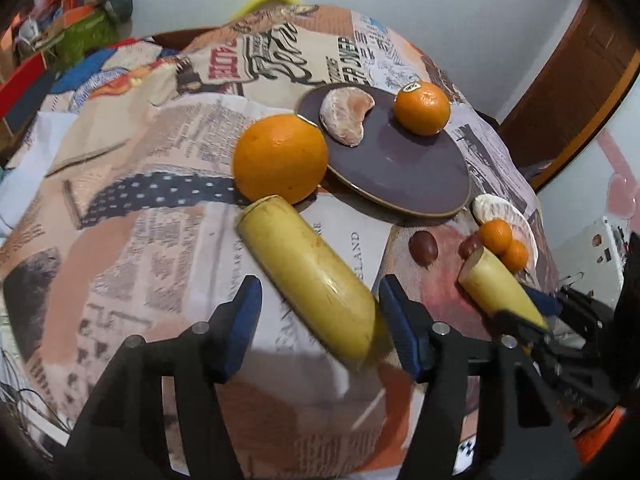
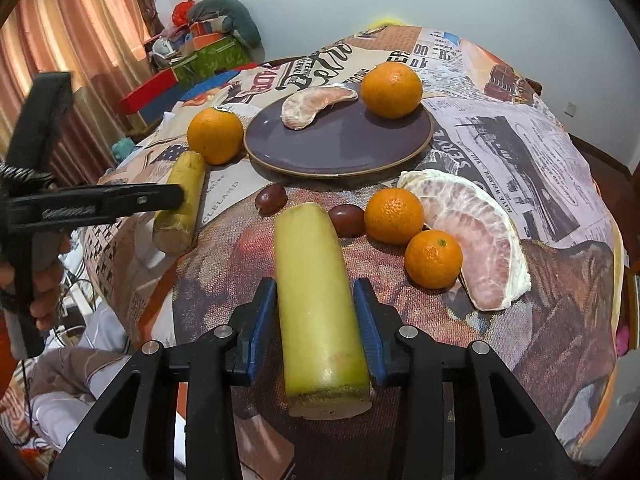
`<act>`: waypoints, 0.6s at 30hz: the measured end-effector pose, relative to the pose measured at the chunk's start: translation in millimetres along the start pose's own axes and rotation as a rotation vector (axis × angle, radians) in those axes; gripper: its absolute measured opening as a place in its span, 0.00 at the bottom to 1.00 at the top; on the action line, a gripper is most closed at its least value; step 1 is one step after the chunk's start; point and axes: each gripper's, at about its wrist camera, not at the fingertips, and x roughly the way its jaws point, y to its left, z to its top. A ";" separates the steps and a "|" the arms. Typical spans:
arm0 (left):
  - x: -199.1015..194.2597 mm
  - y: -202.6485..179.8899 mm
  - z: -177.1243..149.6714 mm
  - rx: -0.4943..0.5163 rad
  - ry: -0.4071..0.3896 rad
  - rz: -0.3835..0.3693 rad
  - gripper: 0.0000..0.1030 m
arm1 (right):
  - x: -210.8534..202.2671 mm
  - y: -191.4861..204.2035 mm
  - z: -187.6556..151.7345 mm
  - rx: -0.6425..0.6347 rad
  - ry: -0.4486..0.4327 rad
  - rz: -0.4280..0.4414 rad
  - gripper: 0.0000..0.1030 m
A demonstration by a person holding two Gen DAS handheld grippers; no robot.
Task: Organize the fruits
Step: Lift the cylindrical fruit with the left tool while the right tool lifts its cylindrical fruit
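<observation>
My right gripper (image 2: 314, 286) is shut on a pale green sugarcane piece (image 2: 320, 300) that points toward the plate. My left gripper (image 1: 320, 284) is open around a yellow sugarcane piece (image 1: 316, 280) lying slantwise on the cloth. Its left pad stands clear of the piece and its right pad is beside the near end. A purple plate (image 2: 340, 148) holds a pomelo segment (image 2: 316, 104) and an orange (image 2: 392, 90). A bigger orange (image 1: 280, 158) rests against the plate's left rim. Two mandarins (image 2: 394, 216), a large pomelo wedge (image 2: 476, 240) and two dark red fruits (image 2: 271, 199) lie in front of the plate.
A newspaper-print cloth (image 1: 160, 208) covers the round table. Boxes and a grey cushion (image 2: 224, 12) are piled at the far left, near a striped curtain (image 2: 80, 32). A hand (image 2: 44, 280) grips the left tool's handle. A wooden door frame (image 1: 580, 80) stands on the right.
</observation>
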 end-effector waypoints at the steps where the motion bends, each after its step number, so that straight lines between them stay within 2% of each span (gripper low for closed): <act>1: 5.9 -1.6 2.4 0.001 0.009 0.007 0.60 | 1.3 0.1 1.4 -0.002 0.004 0.002 0.36; 5: 20.3 -7.3 7.3 0.022 0.017 0.062 0.61 | 6.6 1.8 6.5 -0.020 0.018 0.007 0.36; 11: 21.6 -5.4 7.9 0.033 0.012 0.049 0.60 | 20.2 4.4 15.2 -0.056 0.048 0.014 0.37; 15: 14.2 -10.6 0.0 0.079 0.034 -0.011 0.43 | 19.4 4.2 16.4 -0.048 0.041 0.019 0.35; 18: 7.2 -18.4 -10.6 0.145 0.050 -0.026 0.41 | 13.3 3.6 10.8 -0.038 0.043 0.040 0.34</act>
